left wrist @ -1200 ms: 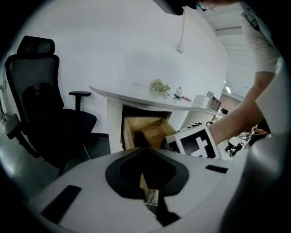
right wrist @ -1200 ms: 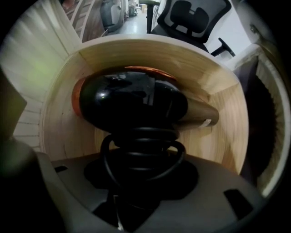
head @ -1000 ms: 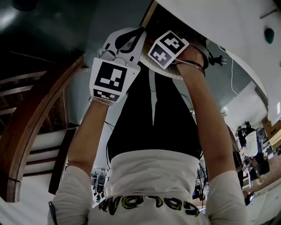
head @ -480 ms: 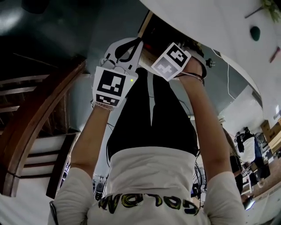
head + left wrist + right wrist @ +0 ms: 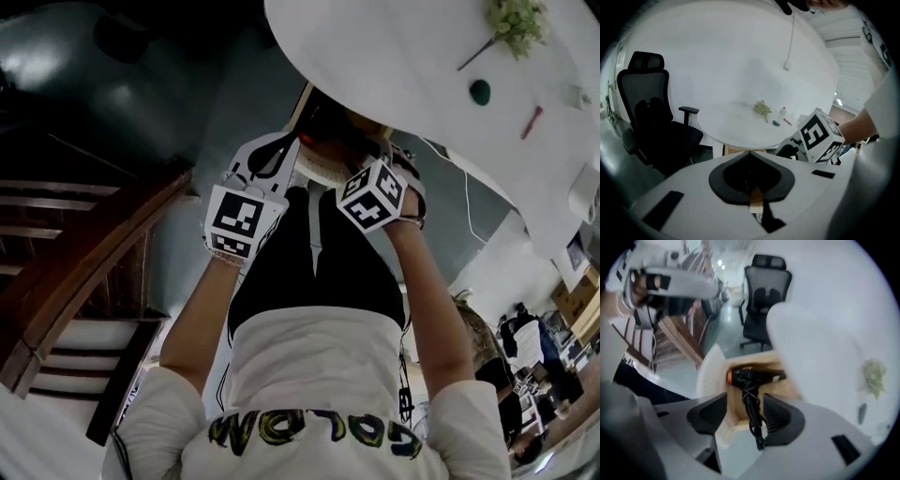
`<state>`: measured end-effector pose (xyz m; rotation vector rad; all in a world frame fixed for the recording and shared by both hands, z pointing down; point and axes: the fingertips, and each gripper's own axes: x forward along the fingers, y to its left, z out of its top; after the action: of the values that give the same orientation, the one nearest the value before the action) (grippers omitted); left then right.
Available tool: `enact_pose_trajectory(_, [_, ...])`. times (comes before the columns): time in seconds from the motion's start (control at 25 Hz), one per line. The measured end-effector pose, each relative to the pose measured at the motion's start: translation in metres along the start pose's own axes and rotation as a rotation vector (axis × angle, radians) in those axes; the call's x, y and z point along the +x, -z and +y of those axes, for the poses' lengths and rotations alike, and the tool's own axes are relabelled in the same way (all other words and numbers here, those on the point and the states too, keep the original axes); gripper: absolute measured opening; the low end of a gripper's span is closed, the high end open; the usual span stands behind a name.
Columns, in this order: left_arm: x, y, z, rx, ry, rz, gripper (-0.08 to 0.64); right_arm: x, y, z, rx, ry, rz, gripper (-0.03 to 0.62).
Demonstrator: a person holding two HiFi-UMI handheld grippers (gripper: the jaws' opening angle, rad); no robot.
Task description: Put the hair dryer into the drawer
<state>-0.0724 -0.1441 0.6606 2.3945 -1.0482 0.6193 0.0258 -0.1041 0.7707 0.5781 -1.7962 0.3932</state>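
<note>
Our right hand-held gripper (image 5: 746, 416), jaws apart after just closing a little, gripped nothing above the hair dryer (image 5: 752, 377) in the drawer (image 5: 733, 404). Our left hand-held gripper (image 5: 750, 154) was closed, empty.

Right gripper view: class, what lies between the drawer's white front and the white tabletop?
The black hair dryer lies there, inside the open wooden drawer; the right gripper view shows it.
</note>
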Motion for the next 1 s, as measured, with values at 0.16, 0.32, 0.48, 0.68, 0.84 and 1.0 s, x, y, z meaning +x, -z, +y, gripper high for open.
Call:
enact_pose_trajectory(0.16, [-0.027, -0.033, -0.019, -0.011, 0.01, -0.046, 0.012, -0.061, -0.016, -0.012, 0.114, 0.022, -0.146, 0.202])
enact_pose_trajectory(0.32, [-0.05, -0.072, -0.042, -0.021, 0.028, -0.099, 0.012, -0.126, -0.036, -0.021, 0.315, -0.048, -0.338, 0.172])
enact_pose_trajectory(0.48, [-0.07, -0.119, -0.063, -0.02, 0.052, -0.18, 0.012, -0.194, -0.058, -0.042, 0.355, 0.0, -0.506, 0.133])
enact_pose_trajectory(0.68, [-0.108, -0.172, -0.09, -0.006, 0.084, -0.271, 0.012, -0.283, -0.075, -0.047, 0.341, 0.099, -0.667, 0.101])
enact_pose_trajectory(0.84, [-0.136, -0.213, -0.108, 0.019, 0.106, -0.354, 0.012, -0.345, -0.081, -0.047, 0.349, 0.165, -0.786, 0.072])
enact_pose_trajectory(1.0, [-0.161, -0.248, -0.126, 0.053, 0.124, -0.43, 0.012, -0.398, -0.084, -0.048, 0.349, 0.239, -0.888, 0.051])
